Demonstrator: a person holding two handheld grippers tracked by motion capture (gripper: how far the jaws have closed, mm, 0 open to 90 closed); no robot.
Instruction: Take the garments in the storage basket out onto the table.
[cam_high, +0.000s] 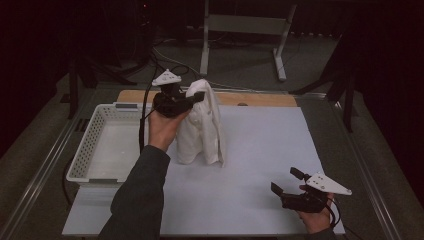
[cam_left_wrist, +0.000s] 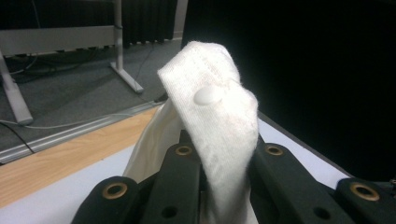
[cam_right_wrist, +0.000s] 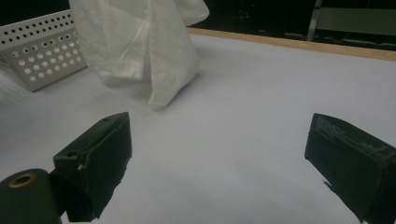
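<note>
Aloft beside the basket (cam_high: 95, 145), the left gripper (cam_high: 197, 97) is pinching a garment (cam_high: 202, 130) between its fingers; the right gripper (cam_high: 290, 182), fingers wide, is likely grasping its hem next.

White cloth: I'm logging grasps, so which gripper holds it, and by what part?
The left gripper pinches the white cloth by its top edge; the rest hangs.

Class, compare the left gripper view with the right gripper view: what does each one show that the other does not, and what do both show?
Left gripper view alone: the left gripper shut on the white garment, pinching an edge that carries a small round snap button.

Right gripper view alone: the right gripper open above the white mat, and the perforated white basket beside the hanging garment.

Both: the white garment, the white mat and the wooden table edge beyond it.
</note>
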